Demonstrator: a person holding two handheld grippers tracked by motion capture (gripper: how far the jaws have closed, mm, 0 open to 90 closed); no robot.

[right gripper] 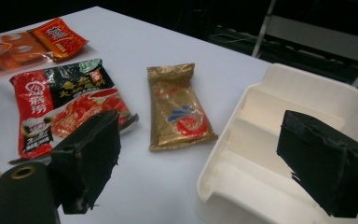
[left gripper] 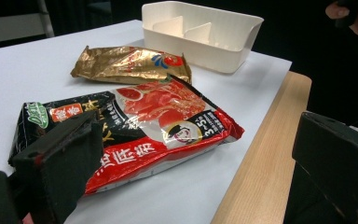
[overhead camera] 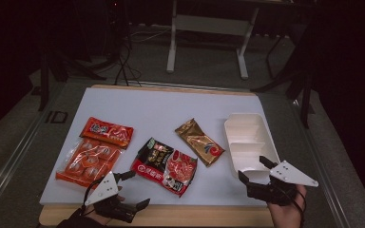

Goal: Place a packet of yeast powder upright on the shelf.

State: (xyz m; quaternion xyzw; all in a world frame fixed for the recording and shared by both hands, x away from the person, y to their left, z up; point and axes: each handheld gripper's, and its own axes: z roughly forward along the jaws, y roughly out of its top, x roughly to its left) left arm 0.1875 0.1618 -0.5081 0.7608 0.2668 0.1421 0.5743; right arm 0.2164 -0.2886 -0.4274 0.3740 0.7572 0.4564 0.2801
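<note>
Left gripper, jaws open, faces the red-and-black packet; right gripper, jaws open, straddles the white box's near rim.

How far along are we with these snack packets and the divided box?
Nothing looks packed: the white divided plastic box shows no packets. Both the left gripper and right gripper are open, holding nothing. Red-black pouch, gold foil packet and orange pack remain on the table.

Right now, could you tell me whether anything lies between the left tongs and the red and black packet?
Nothing visible does: the left tongs stand open beside the red and black packet, with bare white table between them.
</note>
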